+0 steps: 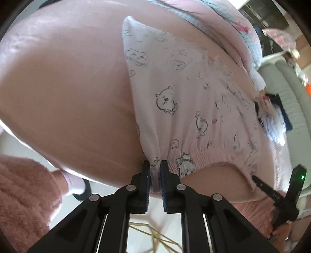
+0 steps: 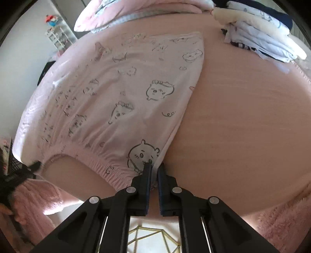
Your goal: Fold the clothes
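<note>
A pale pink garment point(image 1: 184, 101) printed with cartoon bears lies flat on the pink bed point(image 1: 68, 97), its gathered elastic band point(image 1: 204, 155) along the near edge. My left gripper point(image 1: 155, 165) is shut on the band's left corner, with cloth pinched between the blue pads. In the right wrist view the same garment point(image 2: 116, 93) spreads away to the left. There my right gripper point(image 2: 155, 167) is shut on the band's right corner, beside a bear print. Each gripper shows at the edge of the other's view: the right gripper point(image 1: 258, 182) and the left gripper point(image 2: 36, 165).
A stack of folded white and navy clothes point(image 2: 262, 42) sits at the bed's far right. A pink quilt point(image 2: 126, 13) lies along the far edge. Fluffy pink sleeves point(image 1: 23, 194) flank the grippers. A white shelf point(image 2: 58, 37) stands by the wall. Tiled floor point(image 2: 151, 239) lies below.
</note>
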Action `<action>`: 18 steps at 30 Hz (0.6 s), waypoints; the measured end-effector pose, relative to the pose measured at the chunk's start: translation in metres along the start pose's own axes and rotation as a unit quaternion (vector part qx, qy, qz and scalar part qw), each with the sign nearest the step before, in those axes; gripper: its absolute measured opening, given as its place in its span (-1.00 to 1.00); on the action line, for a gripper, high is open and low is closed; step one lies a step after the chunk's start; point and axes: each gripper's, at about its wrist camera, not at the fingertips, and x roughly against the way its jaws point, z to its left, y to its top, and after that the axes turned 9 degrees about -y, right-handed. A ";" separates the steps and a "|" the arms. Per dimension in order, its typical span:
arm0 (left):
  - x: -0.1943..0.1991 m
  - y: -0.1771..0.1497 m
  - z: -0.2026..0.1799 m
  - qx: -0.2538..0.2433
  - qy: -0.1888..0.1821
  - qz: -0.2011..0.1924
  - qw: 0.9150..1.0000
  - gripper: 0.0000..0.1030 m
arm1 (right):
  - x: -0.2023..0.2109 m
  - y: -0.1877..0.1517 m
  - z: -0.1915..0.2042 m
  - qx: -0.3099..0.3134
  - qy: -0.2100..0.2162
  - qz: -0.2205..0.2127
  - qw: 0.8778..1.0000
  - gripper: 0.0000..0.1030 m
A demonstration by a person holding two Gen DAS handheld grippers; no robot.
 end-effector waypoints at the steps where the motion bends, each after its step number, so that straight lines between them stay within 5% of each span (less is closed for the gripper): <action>1: 0.005 0.002 -0.002 0.000 0.009 0.001 1.000 -0.76 | 0.005 -0.001 -0.002 -0.001 -0.002 -0.005 1.000 -0.90; 5: 0.030 0.006 -0.025 -0.048 0.054 -0.045 0.996 -0.74 | 0.029 -0.004 -0.008 -0.005 -0.021 -0.055 0.998 -0.89; 8: 0.033 0.014 -0.043 -0.087 0.045 -0.065 0.993 -0.65 | 0.041 -0.002 0.003 0.015 -0.014 -0.093 0.995 -0.87; 13: -0.003 0.016 -0.068 -0.155 0.031 -0.017 0.987 -0.59 | 0.020 -0.002 0.035 0.060 0.020 -0.063 0.996 -0.70; 18: -0.035 0.003 -0.065 -0.166 0.045 0.037 0.984 -0.58 | 0.004 -0.014 0.019 0.040 -0.044 -0.020 0.998 -0.82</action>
